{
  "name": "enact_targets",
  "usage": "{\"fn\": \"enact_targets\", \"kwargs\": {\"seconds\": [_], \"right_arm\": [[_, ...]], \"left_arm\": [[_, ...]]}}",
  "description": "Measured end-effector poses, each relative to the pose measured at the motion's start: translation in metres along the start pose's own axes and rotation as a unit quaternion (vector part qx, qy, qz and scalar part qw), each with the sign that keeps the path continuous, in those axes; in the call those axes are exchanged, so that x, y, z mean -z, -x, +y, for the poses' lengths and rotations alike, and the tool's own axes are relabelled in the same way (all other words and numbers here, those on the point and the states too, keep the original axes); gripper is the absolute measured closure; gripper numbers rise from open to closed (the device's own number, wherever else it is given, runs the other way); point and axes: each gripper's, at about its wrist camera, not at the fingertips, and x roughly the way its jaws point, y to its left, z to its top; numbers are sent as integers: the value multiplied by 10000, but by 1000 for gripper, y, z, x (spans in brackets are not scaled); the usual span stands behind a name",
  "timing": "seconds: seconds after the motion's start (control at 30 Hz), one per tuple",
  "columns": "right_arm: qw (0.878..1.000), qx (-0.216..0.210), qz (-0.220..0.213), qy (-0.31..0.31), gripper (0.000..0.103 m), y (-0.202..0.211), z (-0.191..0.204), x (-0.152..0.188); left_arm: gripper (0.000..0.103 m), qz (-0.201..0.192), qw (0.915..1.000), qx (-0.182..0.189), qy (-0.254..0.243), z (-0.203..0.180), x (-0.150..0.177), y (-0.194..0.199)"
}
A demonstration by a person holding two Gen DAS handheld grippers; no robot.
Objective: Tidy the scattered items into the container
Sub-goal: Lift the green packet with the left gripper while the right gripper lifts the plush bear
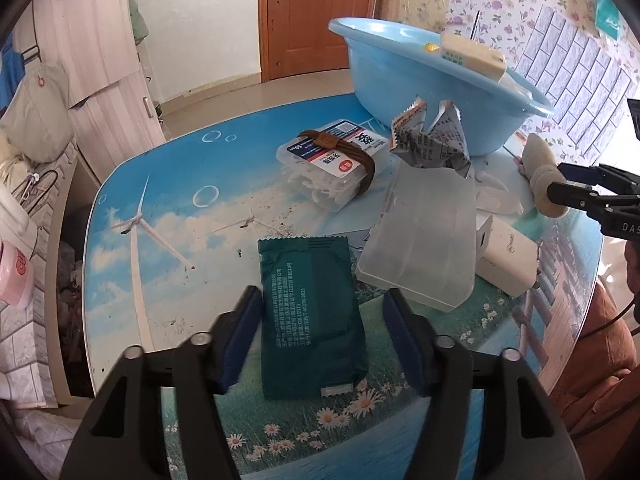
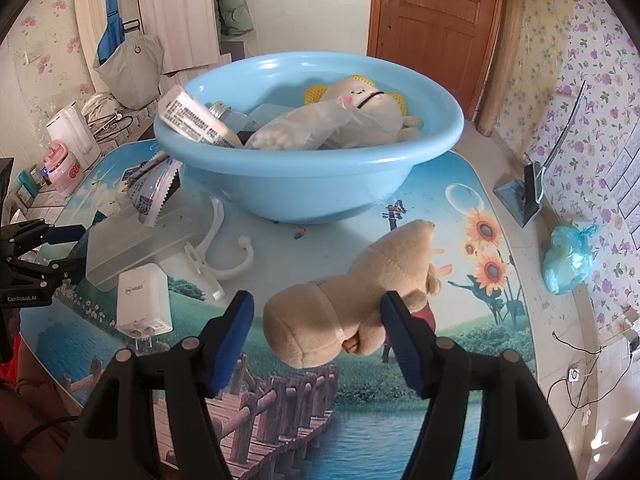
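Note:
A dark green packet (image 1: 312, 312) lies flat on the picture-printed table between the jaws of my left gripper (image 1: 322, 294). The left pad is at its edge and the right pad stands clear of it, so the gripper is open. A beige plush toy (image 2: 352, 300) lies between the jaws of my right gripper (image 2: 317, 296). The right pad touches it and the left pad is apart, so this gripper is open too. The light blue basin (image 2: 304, 184) stands behind the toy and holds another plush, a tube and a plastic bag.
Between the grippers lie a white charger (image 2: 144, 304), a translucent plastic tray (image 1: 424, 240), a crumpled silver wrapper (image 1: 432, 140) and a white hook (image 2: 224, 240). A clear box with a brown hair band (image 1: 336, 160) sits near the basin (image 1: 400, 92). The table edge curves close on the left.

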Motion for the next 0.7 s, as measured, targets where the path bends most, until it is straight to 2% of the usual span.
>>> {"fn": "enact_targets", "kwargs": {"seconds": [0.1,0.13,0.17,0.33,0.43,0.47,0.5,0.7], "right_arm": [[10000,-46,-55,-61,36,1,-1,0],[9998,-89,-94,-140,41,2,-3,0],[9997,-57,-138,-199,51,3,-6,0],[9986,-221,-167,-450,54,8,-16,0],[9982,-248,-284,-464,71,13,-16,-1],[9981,-257,-315,-452,81,15,-16,-1],[9981,-282,-320,-449,86,16,-16,-2],[9975,-412,-312,-478,88,15,-18,-1]], "left_arm": [[58,0,10000,43,88,3,0,1],[58,-3,9999,58,109,4,0,2],[58,-3,9999,77,127,4,1,2],[58,-116,9995,132,264,6,0,11],[58,-197,9992,133,316,8,-4,17],[58,-222,9991,138,324,9,-5,20],[58,-245,9990,144,331,9,-6,21],[57,-257,9990,168,322,7,-5,26]]}}
